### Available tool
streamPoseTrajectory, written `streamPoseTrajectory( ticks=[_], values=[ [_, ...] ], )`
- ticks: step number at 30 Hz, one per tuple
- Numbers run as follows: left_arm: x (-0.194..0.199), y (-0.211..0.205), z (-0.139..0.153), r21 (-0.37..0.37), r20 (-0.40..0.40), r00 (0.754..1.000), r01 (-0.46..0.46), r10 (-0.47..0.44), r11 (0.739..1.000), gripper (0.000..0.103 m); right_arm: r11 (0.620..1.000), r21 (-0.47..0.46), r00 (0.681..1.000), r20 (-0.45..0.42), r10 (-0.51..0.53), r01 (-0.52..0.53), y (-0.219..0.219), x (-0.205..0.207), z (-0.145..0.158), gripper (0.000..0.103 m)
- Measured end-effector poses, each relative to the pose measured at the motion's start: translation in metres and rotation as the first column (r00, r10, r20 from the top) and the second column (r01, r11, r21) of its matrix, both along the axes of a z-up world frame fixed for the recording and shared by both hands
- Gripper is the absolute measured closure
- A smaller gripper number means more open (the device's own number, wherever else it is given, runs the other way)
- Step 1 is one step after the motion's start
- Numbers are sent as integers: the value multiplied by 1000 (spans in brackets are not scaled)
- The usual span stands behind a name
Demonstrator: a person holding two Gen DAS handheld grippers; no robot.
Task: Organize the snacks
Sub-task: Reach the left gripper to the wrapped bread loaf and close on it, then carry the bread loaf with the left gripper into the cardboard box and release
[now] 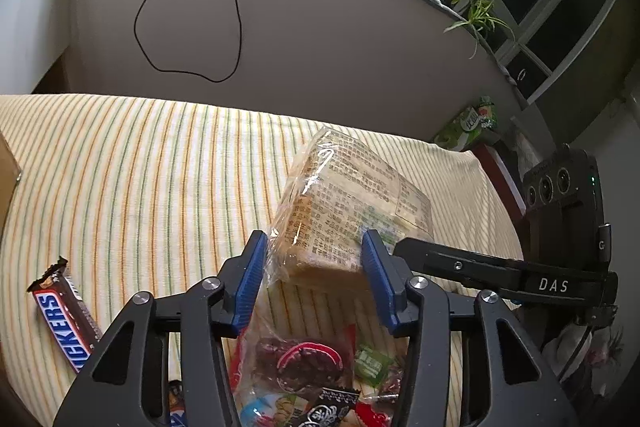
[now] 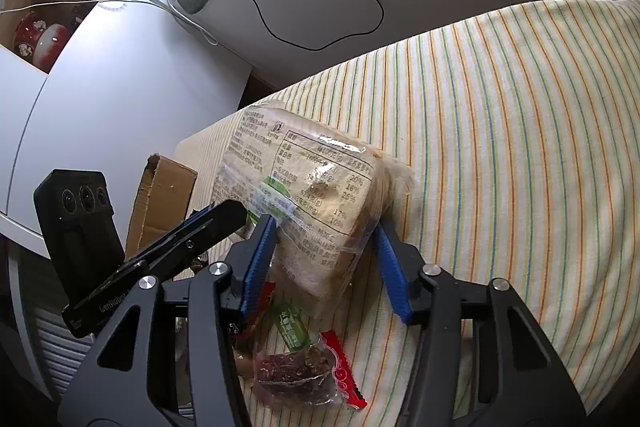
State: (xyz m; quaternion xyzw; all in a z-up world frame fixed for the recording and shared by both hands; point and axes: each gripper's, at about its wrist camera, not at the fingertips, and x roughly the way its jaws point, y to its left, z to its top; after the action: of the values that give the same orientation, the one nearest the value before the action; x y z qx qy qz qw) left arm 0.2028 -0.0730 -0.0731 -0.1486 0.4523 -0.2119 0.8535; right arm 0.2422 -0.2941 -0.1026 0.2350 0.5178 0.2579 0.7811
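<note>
1. Nearest my left claw [image 1: 314, 281], a heap of small wrapped sweets [image 1: 308, 371] lies on the striped cloth [image 1: 140, 163], a dark date pack on top. A chocolate bar [image 1: 64, 323] lies apart at the left edge of the left view.

2. I have both claws on the bagged loaf of bread [image 1: 352, 203]. In the left view its blue pads [image 1: 250, 281] flank the near end of the bag; the right pad touches the wrapper, while the left one meets only loose film, so I cannot tell how firm that pinch is.

3. From the right claw [image 2: 328, 263] the same bread [image 2: 304, 187] sits between the pads [image 2: 258, 263]. The left pad presses the wrapper; the right one stands just beside the crust, perhaps only grazing it.

4. The loaf looks tilted, its near end raised over the sweets, its far end apparently on the cloth.

5. Risks as I judge them: slick film could slide through the pads and drop the loaf onto the sweets; a harder squeeze would crush the soft slices; the two claws sit close together and could knock each other.

6. Beyond the left claw stands a cardboard box [image 2: 160, 203], probably the destination. Its flap stands up and could snag the bag.

7. Farther back, a black cable [image 1: 192, 7] hangs on the wall.
</note>
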Motion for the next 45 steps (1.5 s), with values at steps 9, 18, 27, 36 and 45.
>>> streamPoseTrajectory(
  ticks=[9, 18, 27, 36, 45],
  values=[
    [-17, 7, 17, 7, 47, 999, -13, 13, 1000, 56, 1000, -17, 999, 37, 23, -22, 10, -8, 17, 52],
    [-47, 37, 47, -2, 131, 989, -74, 74, 997, 56, 997, -24, 992, 107, 73, -70, 31, -22, 53, 52],
    [-83, 94, 67, -21, 190, 964, -184, 184, 983, 56, 984, -44, 969, 175, 175, -170, 83, -33, 89, 52],
    [-126, 162, 77, -39, 219, 917, -333, 334, 942, 56, 949, -67, 925, 211, 315, -308, 154, -44, 106, 52],
    [-170, 223, 71, -44, 216, 857, -470, 467, 882, 56, 891, -88, 864, 218, 454, -446, 232, -55, 110, 52]
  ],
)
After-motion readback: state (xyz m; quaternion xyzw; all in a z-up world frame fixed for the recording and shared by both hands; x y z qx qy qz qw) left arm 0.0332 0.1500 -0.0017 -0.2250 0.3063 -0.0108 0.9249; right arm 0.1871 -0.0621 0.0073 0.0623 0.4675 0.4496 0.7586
